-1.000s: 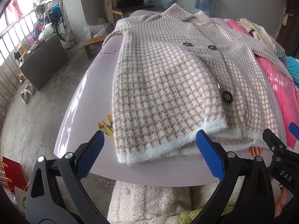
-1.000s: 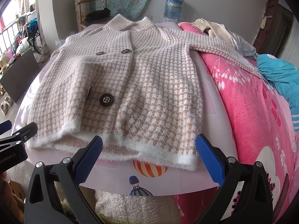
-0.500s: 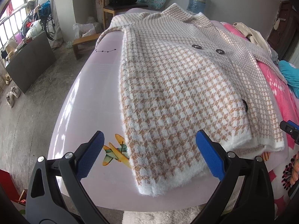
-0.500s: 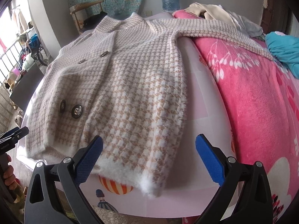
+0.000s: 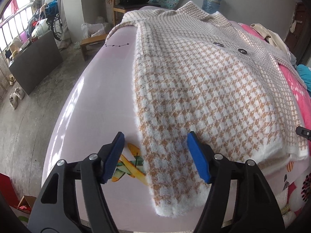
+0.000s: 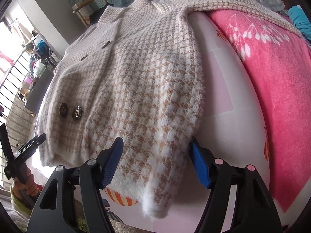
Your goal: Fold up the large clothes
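Observation:
A fuzzy tan-and-white houndstooth cardigan (image 5: 194, 87) lies flat, front up, on a pale pink sheet (image 5: 93, 101). My left gripper (image 5: 157, 155) straddles its near left hem corner. One pad hangs over the sheet's aeroplane print and the other over the knit. The jaws are closing and do not press the cloth. In the right wrist view the cardigan (image 6: 145, 77) shows two dark buttons (image 6: 77, 113). My right gripper (image 6: 156, 161) straddles the near right hem corner, its jaws closing with the white fringe between them, ungripped.
A bright pink blanket (image 6: 272, 77) covers the bed to the right, under one sleeve. A hand (image 6: 27, 182) holds the left gripper at the far left. A wooden chair (image 5: 132, 2), a water bottle (image 5: 212, 1), a dark cabinet (image 5: 35, 64) and shoes (image 5: 16, 97) stand beyond the bed.
Both grippers came down and in towards the two hem corners, which now lie between the pads. Both pairs of jaws have narrowed. The right wrist view has tilted.

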Motion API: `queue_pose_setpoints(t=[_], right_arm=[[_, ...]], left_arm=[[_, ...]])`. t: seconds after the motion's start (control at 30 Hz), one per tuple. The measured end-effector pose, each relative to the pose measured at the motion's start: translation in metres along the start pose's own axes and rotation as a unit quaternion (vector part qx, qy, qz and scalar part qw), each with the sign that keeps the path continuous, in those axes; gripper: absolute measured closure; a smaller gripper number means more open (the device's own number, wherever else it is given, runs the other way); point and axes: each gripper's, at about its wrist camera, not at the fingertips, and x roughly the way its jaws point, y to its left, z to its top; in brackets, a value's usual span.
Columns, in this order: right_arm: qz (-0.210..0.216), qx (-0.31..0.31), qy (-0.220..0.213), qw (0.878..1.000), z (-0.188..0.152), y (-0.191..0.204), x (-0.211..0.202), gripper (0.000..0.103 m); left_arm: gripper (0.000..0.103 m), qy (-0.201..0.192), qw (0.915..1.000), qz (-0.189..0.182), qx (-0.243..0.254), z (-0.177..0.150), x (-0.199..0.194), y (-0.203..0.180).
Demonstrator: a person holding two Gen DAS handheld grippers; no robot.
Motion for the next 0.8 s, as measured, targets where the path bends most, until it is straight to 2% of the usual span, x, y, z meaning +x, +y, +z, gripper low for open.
queue_pose_setpoints(t=[0.13, 0.2, 0.27, 0.37, 0.43, 0.47, 0.5, 0.57, 0.63, 0.8], right_arm=[[0.006, 0.006, -0.006, 1.000, 0.015, 0.005, 0.011, 0.056], [0.016, 0.015, -0.001, 1.000, 0.016, 0.005, 0.014, 0.066], [0.016, 0.017, 0.006, 1.000, 0.012, 0.005, 0.013, 0.071], [0.015, 0.023, 0.010, 1.000, 0.006, 0.000, 0.010, 0.078], [0.014, 0.024, 0.008, 1.000, 0.007, -0.003, 0.011, 0.083], [0.012, 0.019, 0.006, 1.000, 0.010, -0.001, 0.013, 0.090], [0.012, 0.014, 0.007, 1.000, 0.012, -0.001, 0.015, 0.092], [0.010, 0.007, 0.006, 1.000, 0.017, 0.003, 0.013, 0.093], [0.009, -0.004, -0.013, 1.000, 0.019, 0.008, -0.002, 0.094], [0.029, -0.022, -0.068, 0.997, 0.027, 0.016, -0.055, 0.095]], left_arm=[[0.058, -0.010, 0.9999, -0.004, 0.003, 0.008, 0.003, -0.004], [0.069, -0.008, 0.9999, -0.012, 0.002, 0.008, 0.000, -0.003], [0.076, -0.001, 0.9999, -0.015, -0.001, 0.007, -0.001, 0.000], [0.078, 0.007, 0.9996, -0.022, -0.015, 0.005, -0.001, 0.007], [0.078, 0.009, 0.9999, -0.009, -0.009, 0.008, 0.003, 0.001], [0.080, 0.009, 1.0000, -0.001, -0.004, 0.010, 0.005, -0.002], [0.086, 0.010, 1.0000, 0.002, 0.000, 0.013, 0.006, -0.005], [0.094, 0.013, 0.9999, -0.002, -0.002, 0.018, 0.004, -0.008], [0.095, 0.004, 0.9999, 0.007, 0.006, 0.019, -0.006, -0.011], [0.097, -0.066, 0.9967, 0.024, 0.041, 0.024, -0.063, -0.011]])
